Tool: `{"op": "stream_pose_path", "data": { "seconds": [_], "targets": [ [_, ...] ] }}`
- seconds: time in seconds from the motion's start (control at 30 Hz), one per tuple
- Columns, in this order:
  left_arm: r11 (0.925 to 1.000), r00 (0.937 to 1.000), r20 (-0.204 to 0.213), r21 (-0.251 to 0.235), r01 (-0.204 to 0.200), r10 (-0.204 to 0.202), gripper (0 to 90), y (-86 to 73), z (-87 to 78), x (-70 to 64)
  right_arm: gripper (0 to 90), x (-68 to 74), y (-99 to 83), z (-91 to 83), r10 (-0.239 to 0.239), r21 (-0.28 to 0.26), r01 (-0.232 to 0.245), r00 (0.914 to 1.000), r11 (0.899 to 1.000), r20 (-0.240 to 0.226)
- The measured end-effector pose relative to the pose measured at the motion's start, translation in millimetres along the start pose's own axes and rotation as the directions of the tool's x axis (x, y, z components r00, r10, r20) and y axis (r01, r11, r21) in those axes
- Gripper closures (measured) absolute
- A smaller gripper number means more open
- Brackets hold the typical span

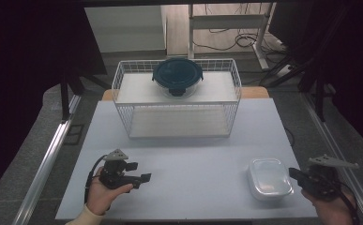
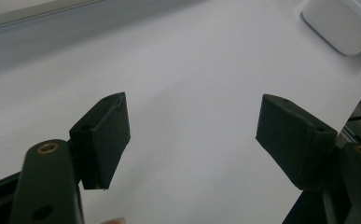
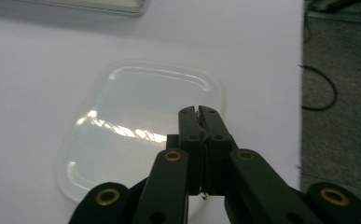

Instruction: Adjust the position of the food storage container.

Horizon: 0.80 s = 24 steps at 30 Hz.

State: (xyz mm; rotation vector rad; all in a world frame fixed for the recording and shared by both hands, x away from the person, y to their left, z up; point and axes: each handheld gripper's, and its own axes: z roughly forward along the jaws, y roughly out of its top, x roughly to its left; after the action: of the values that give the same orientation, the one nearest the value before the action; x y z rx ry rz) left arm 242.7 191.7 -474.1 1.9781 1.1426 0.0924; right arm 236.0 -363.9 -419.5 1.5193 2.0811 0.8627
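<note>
While the right gripper, jaws pressed together on nothing, points at the clear rectangular container just ahead, the left gripper, jaws spread, is well apart.

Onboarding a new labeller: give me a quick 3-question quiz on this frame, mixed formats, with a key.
1. True or false: the round dark-lidded container sits on the top shelf of the white wire rack.
2. Multiple choice: the left gripper has its jaws
A. open with nothing between them
B. shut on a lid
C. shut on a cable
3. Fill in: the white rectangular container lies on the table just in front of the ____ gripper, whose jaws are shut.

Key: 1 true; 2 A; 3 right
</note>
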Motion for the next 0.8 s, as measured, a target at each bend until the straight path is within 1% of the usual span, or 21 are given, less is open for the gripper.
{"op": "stream_pose_path", "data": {
  "seconds": [0.03, 0.07, 0.1, 0.13, 0.17, 0.2, 0.27, 0.3, 0.37, 0.4, 0.43, 0.5, 0.53, 0.57, 0.63, 0.77, 0.8],
  "targets": [
    [1.0, 1.0, 0.0, 0.0, 0.0, 0.0, 25.3, 0.0, 0.0, 0.0, 89.1, 0.0, 0.0, 0.0, 0.0, 0.0, 0.0, 1.0, 1.0, 0.0],
    [1.0, 1.0, 0.001, 0.001, -0.001, 0.001, 25.3, 0.1, -0.2, 0.3, 89.1, -2.8, -0.9, -0.4, 0.006, 0.003, -0.006, 0.9999, 1.0, 0.01],
    [1.0, 1.0, 0.002, 0.001, -0.001, 0.001, 25.3, 0.0, -0.3, 0.3, 89.2, -10.4, -3.8, 0.2, 0.02, 0.015, -0.021, 0.9992, 1.0, 0.035],
    [1.0, 1.0, 0.002, 0.001, -0.001, 0.001, 25.3, 0.0, -0.2, 0.3, 89.2, -10.4, -3.8, 0.2, 0.02, 0.015, -0.021, 0.9992, 1.0, 0.035],
    [1.0, 1.0, 0.002, 0.001, 0.0, 0.0, 25.3, -0.1, 0.0, 0.2, 89.3, -16.8, -7.6, 3.6, 0.031, 0.038, -0.033, 0.9981, 0.999, 0.054],
    [1.0, 1.0, 0.001, 0.002, 0.0, 0.0, 25.3, -0.2, 0.3, 0.1, 89.3, -16.8, -7.6, 3.6, 0.031, 0.038, -0.033, 0.9981, 0.999, 0.054],
    [1.0, 1.0, 0.001, 0.006, -0.001, 0.001, 25.3, -0.6, 0.9, 0.3, 89.3, -21.7, -11.5, 8.6, 0.04, 0.069, -0.045, 0.9967, 0.997, 0.07],
    [1.0, 1.0, 0.0, 0.007, 0.0, 0.0, 25.3, -0.7, 1.2, 0.3, 89.3, -25.5, -15.6, 15.3, 0.044, 0.099, -0.052, 0.9957, 0.994, 0.082],
    [1.0, 1.0, -0.001, 0.009, 0.001, -0.001, 25.3, -0.9, 1.5, 0.8, 89.3, -26.4, -16.8, 17.5, 0.047, 0.103, -0.055, 0.9958, 0.993, 0.078],
    [1.0, 1.0, -0.002, 0.01, 0.001, -0.001, 25.3, -1.1, 1.7, 1.1, 89.3, -27.1, -18.4, 20.7, 0.055, 0.111, -0.062, 0.9966, 0.992, 0.061],
    [0.9999, 1.0, -0.003, 0.013, 0.002, -0.002, 25.3, -1.5, 2.0, 1.5, 89.3, -27.8, -20.0, 24.3, 0.054, 0.126, -0.06, 0.9973, 0.99, 0.049],
    [0.9999, 1.0, -0.002, 0.014, 0.003, -0.003, 25.2, -1.8, 2.2, 1.7, 89.3, -26.4, -21.3, 28.1, 0.047, 0.156, -0.057, 0.9967, 0.986, 0.066],
    [0.9999, 1.0, -0.003, 0.014, 0.004, -0.003, 25.2, -2.1, 2.3, 1.8, 89.3, -26.4, -21.3, 28.1, 0.047, 0.156, -0.057, 0.9967, 0.986, 0.066],
    [0.9999, 1.0, -0.003, 0.016, 0.004, -0.004, 25.2, -2.4, 2.2, 2.0, 89.3, -25.1, -21.8, 30.5, 0.039, 0.172, -0.05, 0.9972, 0.984, 0.063],
    [0.9999, 1.0, -0.003, 0.016, 0.004, -0.004, 25.2, -2.4, 2.1, 2.1, 89.3, -24.1, -21.7, 31.2, 0.04, 0.177, -0.049, 0.9977, 0.983, 0.055],
    [0.9999, 1.0, -0.003, 0.015, 0.005, -0.005, 25.2, -2.4, 1.9, 1.9, 89.4, -17.2, -20.8, 35.2, 0.02, 0.201, -0.027, 0.9992, 0.979, 0.036],
    [0.9999, 1.0, -0.003, 0.015, 0.004, -0.004, 25.2, -2.4, 2.0, 1.7, 89.4, -15.6, -20.4, 36.1, 0.011, 0.207, -0.019, 0.9991, 0.978, 0.042]
  ]
}}
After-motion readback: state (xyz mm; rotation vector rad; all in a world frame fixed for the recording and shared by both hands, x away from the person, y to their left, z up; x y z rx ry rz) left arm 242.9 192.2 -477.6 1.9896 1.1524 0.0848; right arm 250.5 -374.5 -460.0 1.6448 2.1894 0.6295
